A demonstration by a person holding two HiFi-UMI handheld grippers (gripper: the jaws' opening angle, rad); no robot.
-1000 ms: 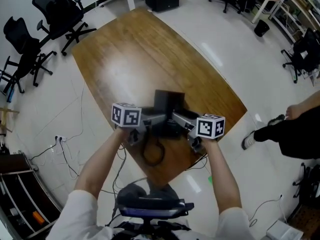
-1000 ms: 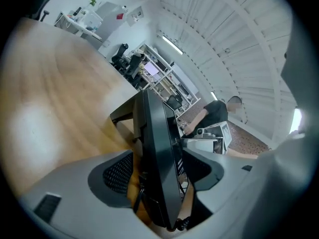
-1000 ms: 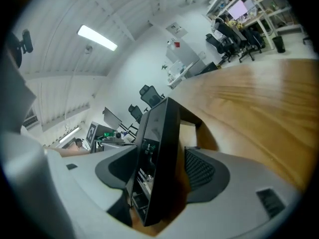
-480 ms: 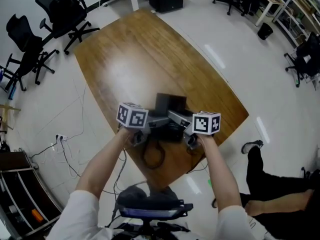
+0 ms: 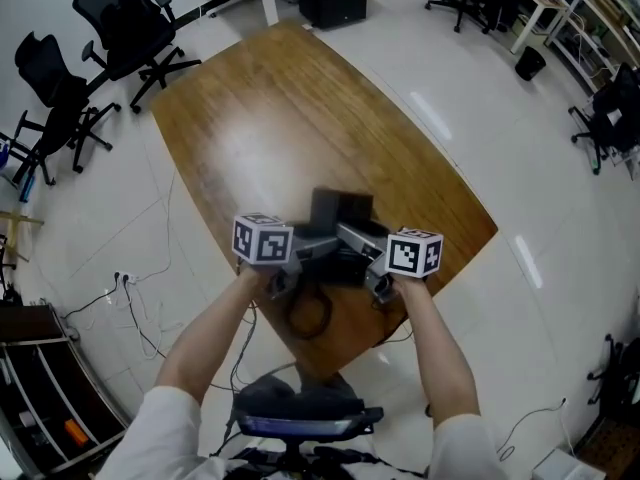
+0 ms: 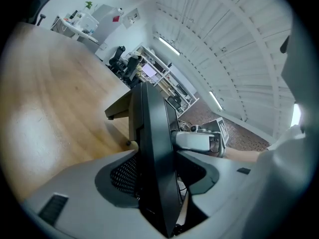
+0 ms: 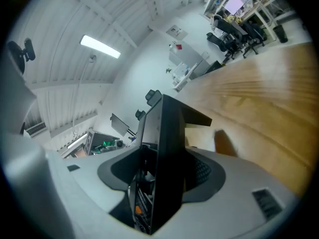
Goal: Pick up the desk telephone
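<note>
Two grippers (image 6: 159,156) (image 7: 162,158) closing, desk telephone (image 5: 340,208) between them

No legible text or markings.

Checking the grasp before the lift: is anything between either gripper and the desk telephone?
Nothing visible. The left gripper and right gripper have just been closing their jaws, and each already has an edge of the desk telephone between them.

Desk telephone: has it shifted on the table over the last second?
No. The desk telephone sits at the same spot on the wooden table, just as far from the table's near right edge as before.
</note>
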